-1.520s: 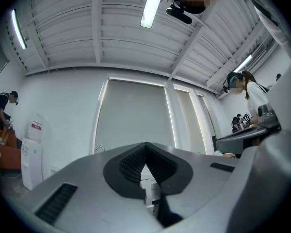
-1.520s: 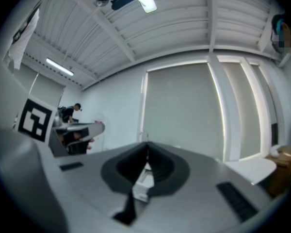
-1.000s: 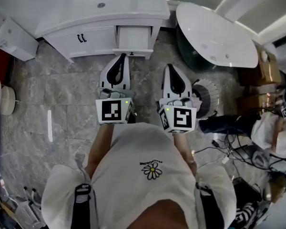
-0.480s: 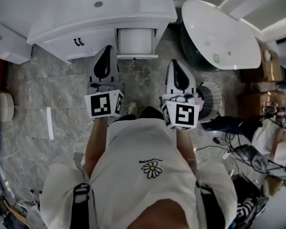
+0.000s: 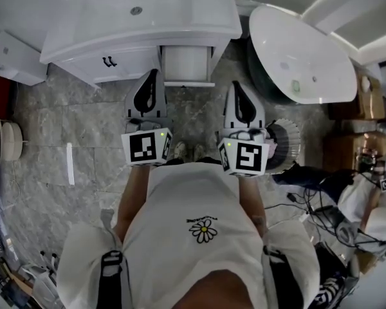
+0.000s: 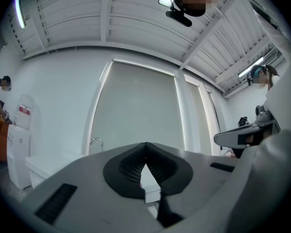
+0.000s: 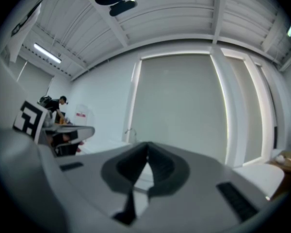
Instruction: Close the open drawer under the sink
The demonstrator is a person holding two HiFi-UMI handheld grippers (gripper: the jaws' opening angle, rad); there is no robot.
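The drawer (image 5: pixel 186 63) under the sink (image 5: pixel 180 11) stands open: in the head view it juts out of the white cabinet toward us, over the grey stone floor (image 5: pixel 83 127), and its pale inside looks empty. None of the closing has been done; we judge the task to be at the approach and the whole push is yet to come.

The left tongs (image 5: pixel 152 76) are closed with nothing between them; the left gripper view shows the dark pads meeting at a point. Their tip lies just beside the drawer's front left corner and, as far as we can tell, is not touching it. The right tongs (image 5: pixel 240 87) are likewise closed and empty, the pads joined in the right gripper view. They sit to the right of the drawer front, near it but apart, between the cabinet and the white oval tub (image 5: pixel 296 44).

What is left, as we see it: bring one or both closed tips against the drawer's front panel and press it straight back until it sits flush with the cabinet face beside the door with the dark handles (image 5: pixel 108 61)
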